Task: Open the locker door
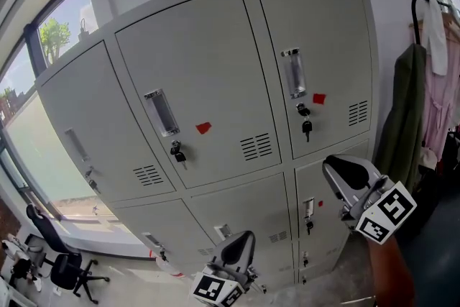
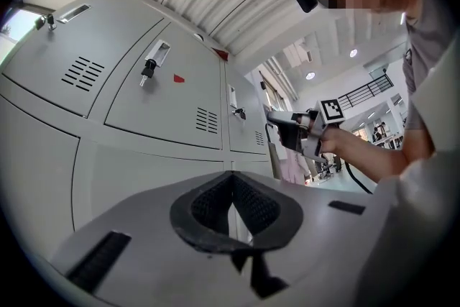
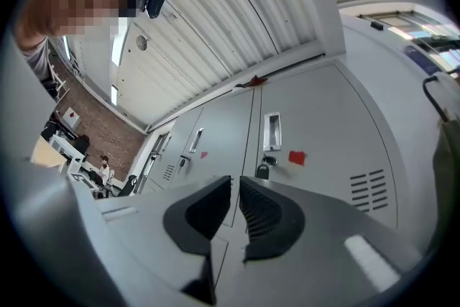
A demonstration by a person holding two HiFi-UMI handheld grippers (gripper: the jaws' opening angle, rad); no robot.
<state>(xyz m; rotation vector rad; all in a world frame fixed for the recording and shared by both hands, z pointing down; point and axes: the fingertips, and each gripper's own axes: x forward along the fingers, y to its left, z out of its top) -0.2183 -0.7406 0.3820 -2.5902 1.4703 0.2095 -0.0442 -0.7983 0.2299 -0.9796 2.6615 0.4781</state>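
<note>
Step in hand: approach, with no contact made. The locker door [image 1: 316, 32] is closed flush with its neighbours, and it lies ahead of and above the right gripper [image 3: 236, 180], well apart from the jaw tips. Right gripper: the jaws stand slightly spread, a narrow slit between the pads, and nothing is in that slit. Seen along those jaws, the recessed handle [image 3: 272, 131] sits just above and a little right of the tips. A key [image 3: 262, 170] hangs in the lock directly under the handle, and a red sticker [image 3: 297, 157] is just to the right of the key. Left gripper [image 2: 231, 176]: the pads are pressed together at the tips and empty. It is held low, below and to the left of the right gripper, pointing at the lower doors, and looks to have no part in this step. Whether the lock is turned cannot be told from here. Judgement on the next move: carry the right gripper up and forward to the door. If the door is locked, pinch the key and turn it. Otherwise widen the jaws, catch the lip of the handle, close on it, and pull back along the door's swing. The hinge side is not visible, so the swing direction is not confirmed. Risk: the handle recess looks shallow, so a poor bite may slip off.
</note>
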